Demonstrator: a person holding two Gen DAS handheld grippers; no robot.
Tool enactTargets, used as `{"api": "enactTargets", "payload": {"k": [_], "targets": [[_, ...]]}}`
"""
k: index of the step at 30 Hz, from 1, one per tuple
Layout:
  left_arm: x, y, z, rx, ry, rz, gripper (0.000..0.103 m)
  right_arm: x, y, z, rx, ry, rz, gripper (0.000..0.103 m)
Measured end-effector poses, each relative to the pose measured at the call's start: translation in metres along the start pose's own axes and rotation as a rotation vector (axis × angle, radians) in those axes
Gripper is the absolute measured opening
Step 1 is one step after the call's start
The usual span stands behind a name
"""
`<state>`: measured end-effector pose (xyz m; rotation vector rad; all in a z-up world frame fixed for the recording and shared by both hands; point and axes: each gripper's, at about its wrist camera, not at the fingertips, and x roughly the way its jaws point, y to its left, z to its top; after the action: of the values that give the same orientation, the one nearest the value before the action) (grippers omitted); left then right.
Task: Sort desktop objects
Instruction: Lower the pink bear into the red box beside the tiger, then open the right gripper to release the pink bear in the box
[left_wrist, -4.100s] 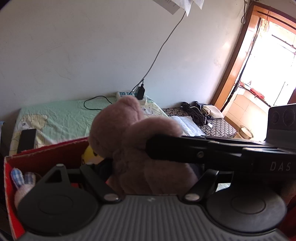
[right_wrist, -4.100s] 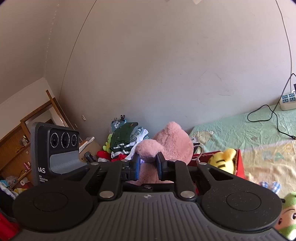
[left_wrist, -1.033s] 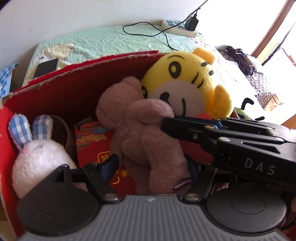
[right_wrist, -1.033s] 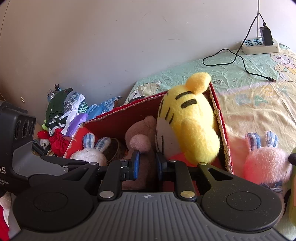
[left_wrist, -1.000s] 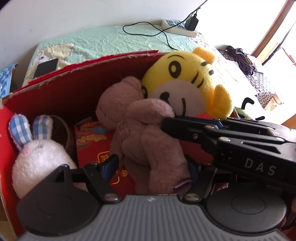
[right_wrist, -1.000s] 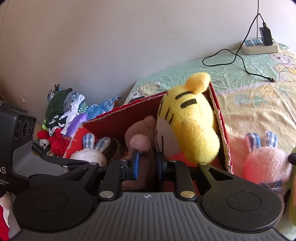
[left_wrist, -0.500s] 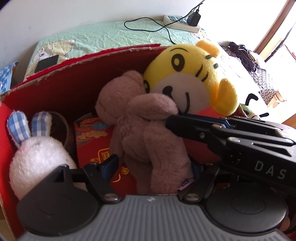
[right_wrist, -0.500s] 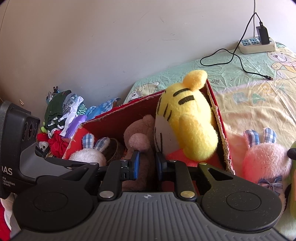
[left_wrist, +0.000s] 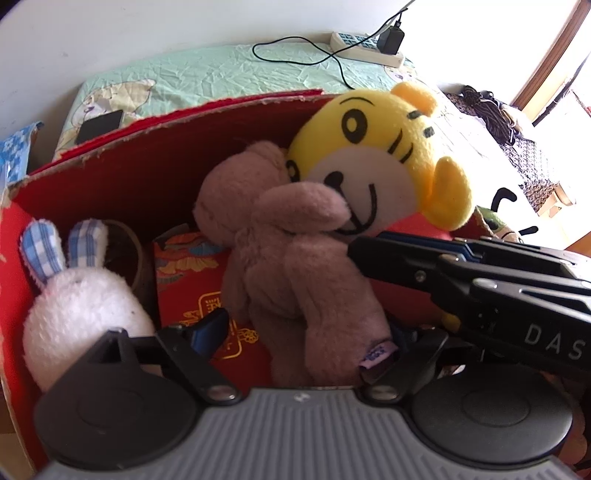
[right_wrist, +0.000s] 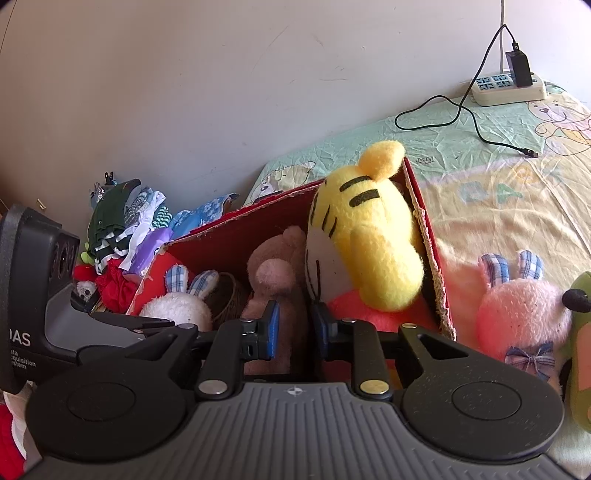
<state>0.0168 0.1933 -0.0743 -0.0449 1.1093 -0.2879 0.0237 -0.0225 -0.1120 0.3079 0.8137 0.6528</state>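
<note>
Inside the red cardboard box (left_wrist: 110, 173), both grippers meet around a brown teddy bear (left_wrist: 291, 258).

Nearest, the left gripper (left_wrist: 310, 332) has its jaws spread wide on either side of the bear's lower body, its blue pads (left_wrist: 210, 328) standing clear of the plush. The right gripper (right_wrist: 293, 328) has its jaws drawn close on the bear; whether the pads actually pinch the plush cannot be told. The bear lies in the middle of the box on a red packet with gold print (left_wrist: 199, 288), between a white bunny with blue checked ears (left_wrist: 74, 302) and a yellow tiger plush (left_wrist: 384, 166), whose face it touches. Outside the box, a pink bunny (right_wrist: 517, 314) rests on the green bedsheet (right_wrist: 491, 177). Farther back, a power strip (right_wrist: 506, 86) sits against the wall.
</note>
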Motion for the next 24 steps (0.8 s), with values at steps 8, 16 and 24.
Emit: {"api": "enactTargets", "payload": {"k": [8,16,24], "targets": [[-0.012,-0.005,-0.003,0.003,-0.027,0.018,0.092,-0.011,0.003,-0.001,0.010,-0.015,0.004,0.026],[-0.026,-0.007,-0.010,-0.005,-0.043,0.044,0.094,-0.027,0.002,-0.007,0.056,-0.040,-0.011,0.026],[-0.051,-0.015,-0.017,0.017,-0.099,0.109,0.095,-0.056,-0.005,-0.015,0.112,-0.090,-0.001,0.029]]}}
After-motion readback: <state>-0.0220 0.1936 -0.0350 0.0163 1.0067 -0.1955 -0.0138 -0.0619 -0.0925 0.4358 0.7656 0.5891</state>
